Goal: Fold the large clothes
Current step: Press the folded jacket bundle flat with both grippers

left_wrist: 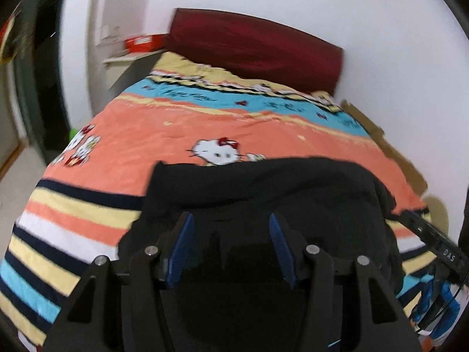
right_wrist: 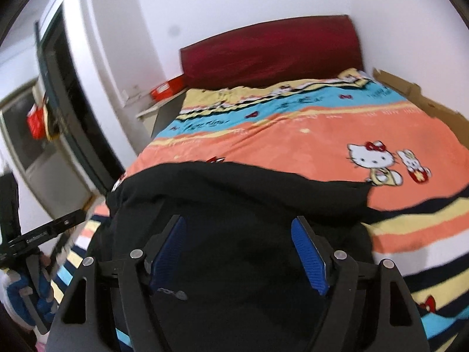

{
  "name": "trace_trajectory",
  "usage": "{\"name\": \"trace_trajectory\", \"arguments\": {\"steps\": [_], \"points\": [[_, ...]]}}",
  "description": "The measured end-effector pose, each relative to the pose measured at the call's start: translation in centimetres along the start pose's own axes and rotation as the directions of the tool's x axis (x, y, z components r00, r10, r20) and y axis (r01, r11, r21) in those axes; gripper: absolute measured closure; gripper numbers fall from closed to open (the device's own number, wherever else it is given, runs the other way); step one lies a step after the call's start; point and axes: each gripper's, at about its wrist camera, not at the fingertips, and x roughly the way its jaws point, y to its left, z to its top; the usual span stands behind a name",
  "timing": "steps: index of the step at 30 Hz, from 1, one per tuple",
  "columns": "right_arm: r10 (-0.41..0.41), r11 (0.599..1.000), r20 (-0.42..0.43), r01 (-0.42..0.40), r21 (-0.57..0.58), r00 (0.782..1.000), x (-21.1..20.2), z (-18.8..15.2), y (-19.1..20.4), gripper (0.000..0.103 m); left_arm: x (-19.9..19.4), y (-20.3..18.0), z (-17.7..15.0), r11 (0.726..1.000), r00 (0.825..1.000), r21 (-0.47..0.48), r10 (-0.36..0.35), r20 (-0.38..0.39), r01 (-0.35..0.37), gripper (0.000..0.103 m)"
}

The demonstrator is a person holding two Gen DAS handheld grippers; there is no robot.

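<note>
Left wrist view: the left tongs (left_wrist: 231, 237) are seen with the blue pads (left_wrist: 183, 243) standing apart and no cloth pinched between them; the black garment (left_wrist: 263, 187) lies below and beyond them.
Right wrist view: the right tongs (right_wrist: 239, 248) are likewise spread, with nothing clamped; the black cloth is seen through the gap, not gripped.
Garment place: the black garment (right_wrist: 234, 193) is laid on the bed (right_wrist: 293, 129), near its foot edge, on the striped part of the cartoon-cat cover, well apart from the red headboard (right_wrist: 269, 50).
Garment shape: a rounded, doubled far edge is shown, which suggests one fold already laid over; the outline is blurred, so the number of layers cannot be told.
Done so far: the garment is judged to be spread on the bed and folded at least once, then let go by both tongs.
Left to do: a compact bundle is not yet shown; further folds and a smoothing of the bulging edge are judged to remain.
Uncertainty: sleeves or legs cannot be made out in the dark cloth.
</note>
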Motion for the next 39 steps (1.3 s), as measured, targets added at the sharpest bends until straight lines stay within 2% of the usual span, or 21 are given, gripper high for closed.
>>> {"name": "trace_trajectory", "arguments": {"steps": [4, 9, 16, 25, 39], "points": [[-0.007, 0.998, -0.027, 0.005, -0.062, 1.0, 3.2, 0.3, 1.8, 0.029, 3.1, -3.2, 0.3, 0.998, 1.0, 0.07, 0.006, -0.01, -0.005, 0.051], [-0.024, 0.996, -0.04, 0.02, -0.082, 0.999, 6.0, 0.6, 1.7, 0.029, 6.3, -5.3, -0.1, 0.987, 0.996, 0.137, 0.081, 0.025, -0.084, 0.051], [-0.027, 0.999, -0.054, 0.025, -0.046, 0.998, 8.9, -0.4, 0.0, 0.02, 9.3, -5.3, -0.9, 0.98, 0.992, 0.154, 0.12, 0.037, -0.124, 0.051], [-0.025, 1.0, -0.063, 0.025, -0.012, 0.998, 11.3, -1.1, -1.3, 0.018, 12.1, -5.3, -1.3, 0.974, 0.988, 0.169, 0.145, 0.049, -0.151, 0.05], [-0.02, 1.0, -0.043, 0.021, 0.018, 0.999, 13.3, -2.2, -2.3, 0.017, 14.1, -5.8, -1.8, 0.967, 0.983, 0.185, 0.165, 0.078, -0.177, 0.05]]}}
